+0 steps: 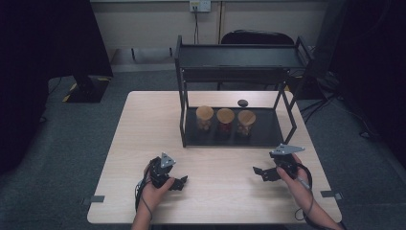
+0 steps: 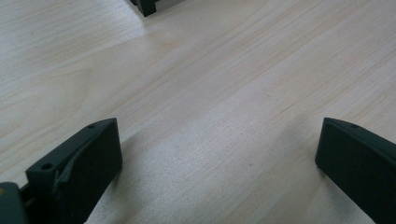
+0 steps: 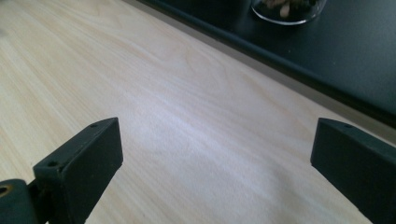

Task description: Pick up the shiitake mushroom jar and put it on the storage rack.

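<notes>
Your tabletop (image 1: 143, 143) carries a black rack (image 1: 234, 62) at its far side, three jars (image 1: 225, 117) in a row on its lower tray. Near you, your left gripper (image 1: 179, 182) and right gripper (image 1: 261, 172) rest well apart, jaws spread, empty.

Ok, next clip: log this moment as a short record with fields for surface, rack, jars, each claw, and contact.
surface: light wooden table
rack: black two-level shelf at the table's far side
jars: three cork-lidded jars in a row on the rack's bottom tray, contents unclear
other: small dark object behind the rack
left claw: open, empty, low over the table
right claw: open, empty, near the rack's front edge
contact: neither claw touches a jar
</notes>
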